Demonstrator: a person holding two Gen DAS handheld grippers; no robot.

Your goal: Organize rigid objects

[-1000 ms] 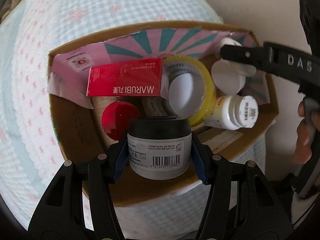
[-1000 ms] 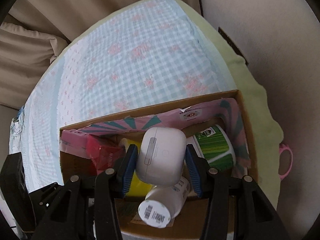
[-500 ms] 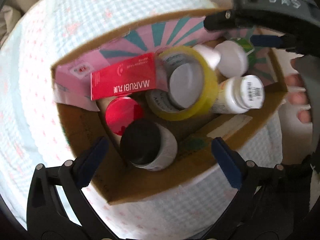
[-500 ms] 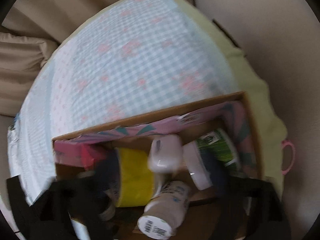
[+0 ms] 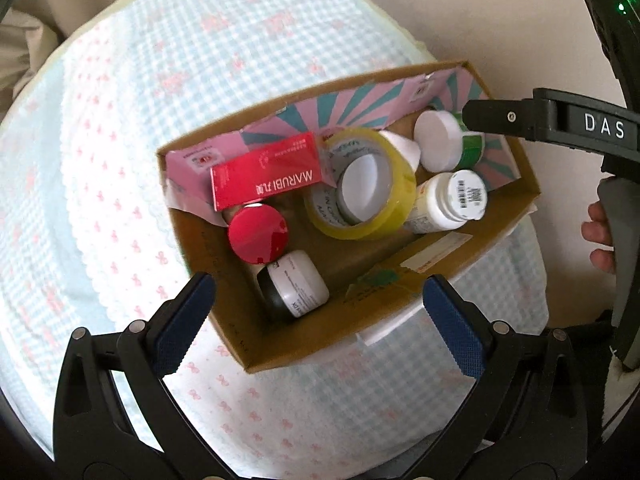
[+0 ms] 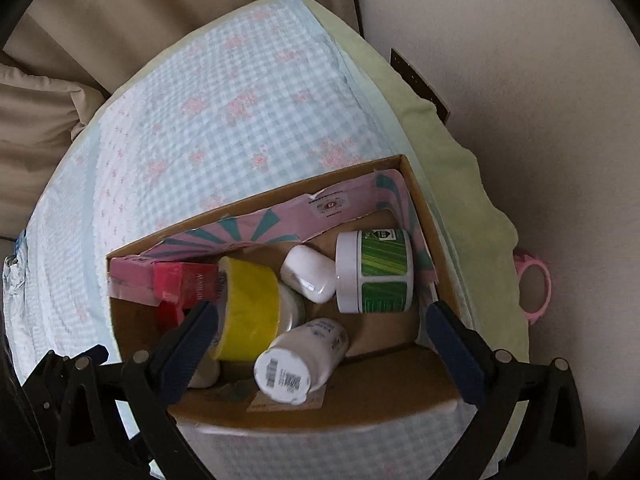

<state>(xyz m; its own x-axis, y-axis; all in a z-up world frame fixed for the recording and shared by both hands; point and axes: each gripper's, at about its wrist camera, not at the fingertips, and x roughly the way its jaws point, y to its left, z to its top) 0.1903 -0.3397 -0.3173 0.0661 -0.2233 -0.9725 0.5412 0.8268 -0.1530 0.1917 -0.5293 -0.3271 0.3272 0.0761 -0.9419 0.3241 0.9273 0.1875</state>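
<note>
A checked quilt covers the bed, and on it sits the cardboard box that collects the rigid items. Inside, largest first: the yellow tape roll stands on edge mid-box, the red carton leans on the far-left wall, the green-label jar lies on its side at far right, the white bottle lies near right, the red lid sits left, the black-capped jar lies tipped at near left, and the small white case rests between tape and green jar.

The left gripper hovers over the near edge, jaws wide and empty; the right gripper likewise spread, holding nothing.

Everything visible looks boxed, so the step in hand is probably withdrawal. Lift both tools straight up, clear of the cardboard rim, so no finger snags the flap or tips the leaning tape roll.
</note>
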